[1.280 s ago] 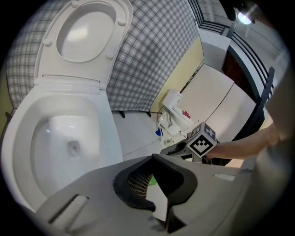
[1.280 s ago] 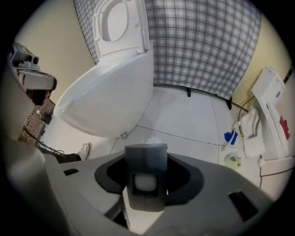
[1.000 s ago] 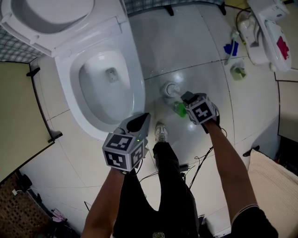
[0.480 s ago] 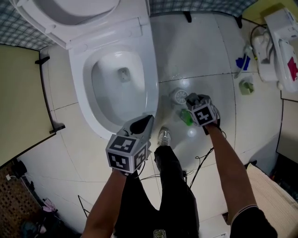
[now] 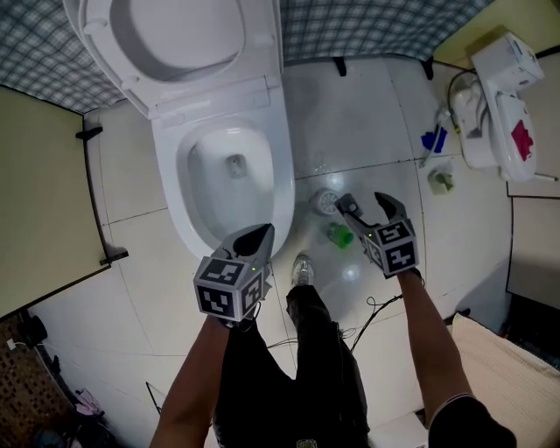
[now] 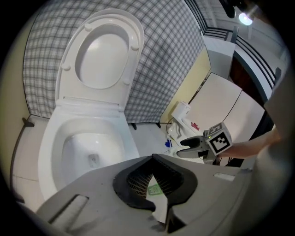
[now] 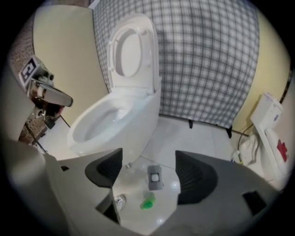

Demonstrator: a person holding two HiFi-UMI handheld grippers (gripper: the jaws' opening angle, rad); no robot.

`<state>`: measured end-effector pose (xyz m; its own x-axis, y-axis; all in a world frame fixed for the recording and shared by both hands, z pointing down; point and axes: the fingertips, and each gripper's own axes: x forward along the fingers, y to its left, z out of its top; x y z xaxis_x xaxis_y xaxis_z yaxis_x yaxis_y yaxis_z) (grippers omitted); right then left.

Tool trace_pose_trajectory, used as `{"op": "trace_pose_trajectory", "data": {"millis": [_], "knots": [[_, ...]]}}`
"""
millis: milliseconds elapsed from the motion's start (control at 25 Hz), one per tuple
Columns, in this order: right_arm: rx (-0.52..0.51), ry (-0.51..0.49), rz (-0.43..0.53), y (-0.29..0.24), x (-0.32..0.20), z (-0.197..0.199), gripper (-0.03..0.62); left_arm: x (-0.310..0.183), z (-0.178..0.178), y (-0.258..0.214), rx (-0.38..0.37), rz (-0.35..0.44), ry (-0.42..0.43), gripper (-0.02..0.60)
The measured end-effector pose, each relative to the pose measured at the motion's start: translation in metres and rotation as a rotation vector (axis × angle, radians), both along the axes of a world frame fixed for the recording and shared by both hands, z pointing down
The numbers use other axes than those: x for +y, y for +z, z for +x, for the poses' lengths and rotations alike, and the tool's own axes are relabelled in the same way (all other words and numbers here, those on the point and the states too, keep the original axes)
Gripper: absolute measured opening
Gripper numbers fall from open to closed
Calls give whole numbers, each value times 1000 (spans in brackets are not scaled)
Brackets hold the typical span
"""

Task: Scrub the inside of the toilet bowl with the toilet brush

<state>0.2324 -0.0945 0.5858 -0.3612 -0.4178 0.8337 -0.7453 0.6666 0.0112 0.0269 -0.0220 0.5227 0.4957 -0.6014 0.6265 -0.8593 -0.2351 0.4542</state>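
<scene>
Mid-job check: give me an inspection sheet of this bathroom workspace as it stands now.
Surface: glossy white tiled floor, reflective.
Job's things: white ceramic toilet, lid up, bowl uncovered; green-tipped item on the floor beside it, probably the toilet brush handle; round grey fitting next to it.
Clutter: blue item, small green-and-white item, white appliance with red patch.
Grippers: left tongs shut, empty, near the bowl's front edge; right tongs opening, nothing between them, above the green-tipped item.
Cables: black cable on the floor by the right arm.
Surroundings: checked wall covering, cream partition.
</scene>
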Motion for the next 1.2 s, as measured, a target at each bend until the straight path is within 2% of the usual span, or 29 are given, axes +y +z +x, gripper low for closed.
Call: {"op": "trace_pose_trajectory", "data": {"millis": [40,240,320,440,560,760,960,1200], "knots": [[-36,-13,42,-29,-2,-14,359,-4,-6,-15,-2,22,-5,8],[-227,-68,236,-175,0,-100,77,-13,-41,-107,-11,130,-34,8],[-307,-83,294,-230,-4,-135,11,-21,-55,-152,-5,201,-57,8],[-382,-114,337,-295,2,-176,0,-22,-74,-218,14,296,-83,8],[-468,-203,355,-350,15,-219,0,-20,-91,-273,9,365,-104,8],[-568,-280,378,-420,50,-264,3,1,-97,-328,0,423,-96,8],[-620,-329,396,-458,67,-291,3,7,-107,-372,-26,493,-99,8],[-625,-297,419,-474,69,-295,3,13,-119,-404,-36,543,-101,8]]}}
